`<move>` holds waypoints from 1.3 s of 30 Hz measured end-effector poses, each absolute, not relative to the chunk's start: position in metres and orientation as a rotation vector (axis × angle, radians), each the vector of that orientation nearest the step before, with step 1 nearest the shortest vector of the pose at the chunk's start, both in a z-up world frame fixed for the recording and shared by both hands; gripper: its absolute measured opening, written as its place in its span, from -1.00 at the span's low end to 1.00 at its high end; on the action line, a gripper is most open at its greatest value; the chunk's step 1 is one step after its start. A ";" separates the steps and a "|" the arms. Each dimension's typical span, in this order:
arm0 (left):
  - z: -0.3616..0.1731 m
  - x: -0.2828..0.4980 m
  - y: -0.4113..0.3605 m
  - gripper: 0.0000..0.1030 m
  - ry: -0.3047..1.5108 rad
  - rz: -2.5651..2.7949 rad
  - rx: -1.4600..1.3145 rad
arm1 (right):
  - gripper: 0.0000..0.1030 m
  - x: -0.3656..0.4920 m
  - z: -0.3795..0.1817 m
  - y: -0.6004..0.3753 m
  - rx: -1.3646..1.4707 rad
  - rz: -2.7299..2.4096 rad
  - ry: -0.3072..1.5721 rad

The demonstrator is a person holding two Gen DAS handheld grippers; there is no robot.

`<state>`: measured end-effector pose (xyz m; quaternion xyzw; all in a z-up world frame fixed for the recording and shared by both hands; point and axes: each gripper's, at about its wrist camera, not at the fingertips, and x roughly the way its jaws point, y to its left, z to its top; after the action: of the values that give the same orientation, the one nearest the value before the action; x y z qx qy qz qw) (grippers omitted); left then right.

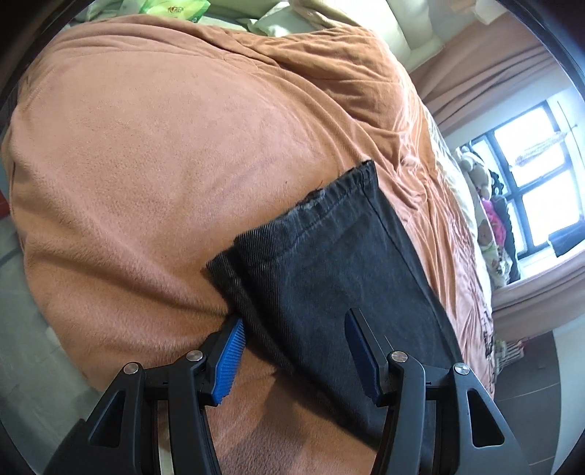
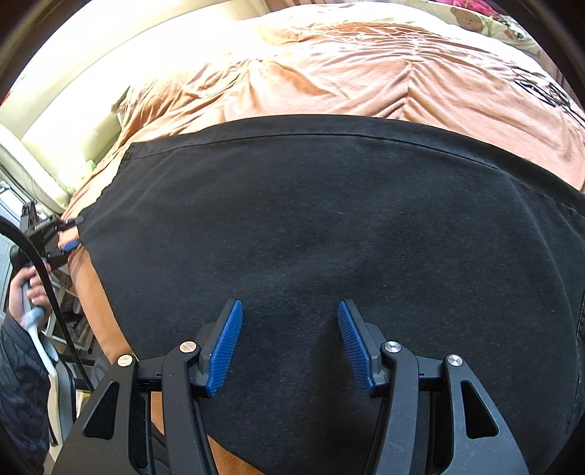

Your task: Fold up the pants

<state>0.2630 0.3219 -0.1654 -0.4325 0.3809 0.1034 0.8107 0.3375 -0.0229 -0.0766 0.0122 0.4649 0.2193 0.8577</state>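
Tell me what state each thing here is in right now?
Pants: laid flat on the bed, legs stacked, not held.
Left gripper: jaws open, astride the leg's edge near the hem.
Right gripper: jaws open over the fabric.
Blanket: spread, wrinkled.
Curtain: drawn aside.

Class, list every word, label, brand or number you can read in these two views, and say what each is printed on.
None can be read.
Green packets at the bed's far end: print too blurred.
Black print on the orange blanket: too distorted to read.
Black pants: no label shows.
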 end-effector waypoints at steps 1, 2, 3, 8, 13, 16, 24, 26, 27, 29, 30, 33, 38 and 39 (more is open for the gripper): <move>-0.166 0.263 0.324 0.10 0.801 0.223 -0.932 | 0.02 0.337 -0.076 -0.022 0.028 0.461 0.975; -0.165 0.264 0.327 0.06 0.790 0.226 -0.938 | 0.02 0.336 -0.075 -0.022 0.033 0.461 0.973; -0.164 0.264 0.329 -0.13 0.780 0.234 -0.942 | 0.02 0.334 -0.075 -0.022 0.039 0.461 0.972; -0.156 0.257 0.336 -0.64 0.704 0.214 -0.999 | 0.02 0.329 -0.073 -0.024 0.048 0.457 0.964; -0.163 0.261 0.332 -0.60 0.741 0.204 -0.988 | 0.02 0.327 -0.070 -0.027 0.065 0.450 0.951; -0.174 0.267 0.328 -0.59 0.768 0.193 -1.006 | 0.02 0.325 -0.067 -0.026 0.064 0.455 0.939; -0.167 0.279 0.324 -0.91 0.745 0.197 -0.966 | -0.56 0.328 -0.068 -0.018 0.042 0.446 0.961; -0.156 0.278 0.325 -0.91 0.705 0.177 -0.967 | -0.70 0.327 -0.072 -0.018 0.041 0.430 0.983; -0.150 0.278 0.325 -0.91 0.693 0.172 -0.967 | -0.76 0.326 -0.075 -0.018 0.038 0.423 0.998; -0.138 0.280 0.324 -0.92 0.670 0.163 -0.962 | -0.81 0.323 -0.080 -0.017 0.040 0.434 1.027; -0.130 0.281 0.323 -0.92 0.656 0.154 -0.956 | -0.82 0.318 -0.082 -0.018 0.039 0.446 1.037; -0.108 0.285 0.320 -0.92 0.616 0.126 -0.950 | -0.83 0.303 -0.084 -0.016 0.005 0.466 1.052; -0.077 0.293 0.314 -0.92 0.576 0.091 -0.924 | -0.83 0.290 -0.079 -0.019 -0.008 0.510 1.083; -0.072 0.295 0.313 -0.92 0.573 0.087 -0.924 | -0.83 0.290 -0.078 -0.020 -0.002 0.513 1.087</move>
<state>0.2953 0.3130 -0.0723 -0.4392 0.2725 0.0414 0.8550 0.2896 -0.0199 -0.0775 -0.0010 0.5113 0.2413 0.8248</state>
